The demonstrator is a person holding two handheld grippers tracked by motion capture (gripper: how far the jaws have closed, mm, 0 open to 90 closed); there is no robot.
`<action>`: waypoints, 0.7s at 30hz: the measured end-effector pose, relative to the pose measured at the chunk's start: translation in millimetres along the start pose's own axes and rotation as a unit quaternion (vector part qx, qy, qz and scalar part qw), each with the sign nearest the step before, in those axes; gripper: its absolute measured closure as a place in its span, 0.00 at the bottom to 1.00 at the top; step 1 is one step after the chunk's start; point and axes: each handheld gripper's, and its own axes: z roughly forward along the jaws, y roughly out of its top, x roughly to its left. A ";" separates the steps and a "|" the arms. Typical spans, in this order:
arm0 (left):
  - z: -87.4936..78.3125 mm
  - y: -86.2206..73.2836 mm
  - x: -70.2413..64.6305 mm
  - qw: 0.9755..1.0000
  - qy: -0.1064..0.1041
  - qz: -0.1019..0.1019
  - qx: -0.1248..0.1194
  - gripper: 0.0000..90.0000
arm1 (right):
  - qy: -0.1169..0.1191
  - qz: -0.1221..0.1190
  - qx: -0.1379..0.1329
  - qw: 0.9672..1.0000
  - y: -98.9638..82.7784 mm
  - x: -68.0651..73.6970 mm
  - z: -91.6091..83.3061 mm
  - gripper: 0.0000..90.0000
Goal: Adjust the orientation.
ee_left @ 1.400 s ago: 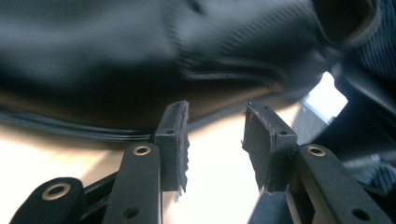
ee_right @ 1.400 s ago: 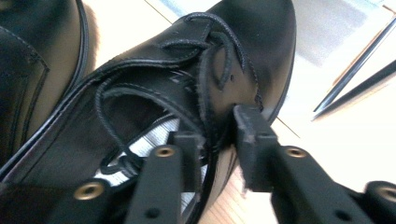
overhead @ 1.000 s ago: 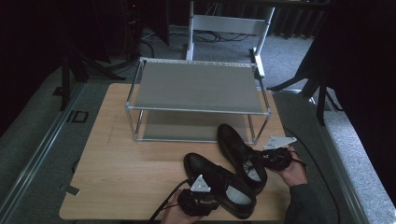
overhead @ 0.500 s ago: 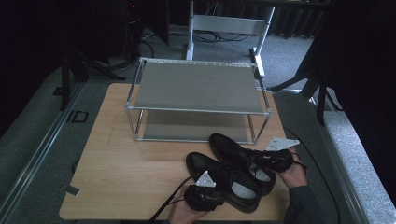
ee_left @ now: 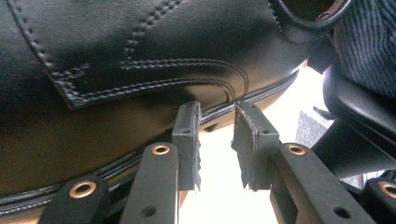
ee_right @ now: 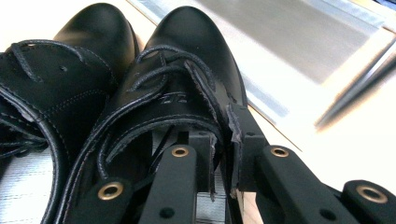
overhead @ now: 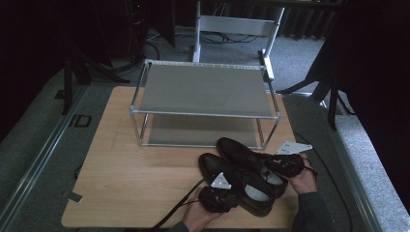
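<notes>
Shoes, two black leather lace-up ones, lie side by side at the near edge of our wooden table (overhead: 121,183), just in front of the metal shoe rack (overhead: 205,92). Both point their toes up and to the left, toward the low shelf of the rack, so their long way runs slanted across the table.

On the left we have the near shoe (overhead: 237,181). Our left gripper (overhead: 220,195) sits at its near side, by the heel half. In the left gripper view the two pads stand a little apart, right under the side of this shoe (ee_left: 140,70) where the sole seam runs. The jaws have just been closing, but the gap between them shows bare table, so we do not hold this shoe yet. The shoe lies just above and past the pads, touching or almost touching their tips; we cannot tell which.

On the right is the far shoe (overhead: 246,154), the one closer to the rack. Our right gripper (overhead: 285,166) has it by the heel end. In the right gripper view the jaws are clamped on the side wall of its opening, one pad inside and one outside, with the laces and toe (ee_right: 187,42) pointing away from us toward the rack.

We think the right hand is nearer the rack and ready to slide its shoe in toe first. The left hand must first get a real grip.
</notes>
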 end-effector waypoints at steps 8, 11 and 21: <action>11.7 7.2 -0.5 1.000 -0.024 0.010 0.005 0.80 | -0.017 0.019 -0.015 1.000 -3.4 -5.9 -1.7 0.90; 18.2 7.4 -5.5 0.999 -0.034 0.016 0.011 0.79 | -0.021 0.022 -0.017 0.999 0.0 -5.3 1.1 0.90; 20.5 5.2 -6.2 0.999 -0.042 0.020 0.011 0.76 | -0.004 0.037 -0.024 0.999 -0.7 -9.5 4.0 0.87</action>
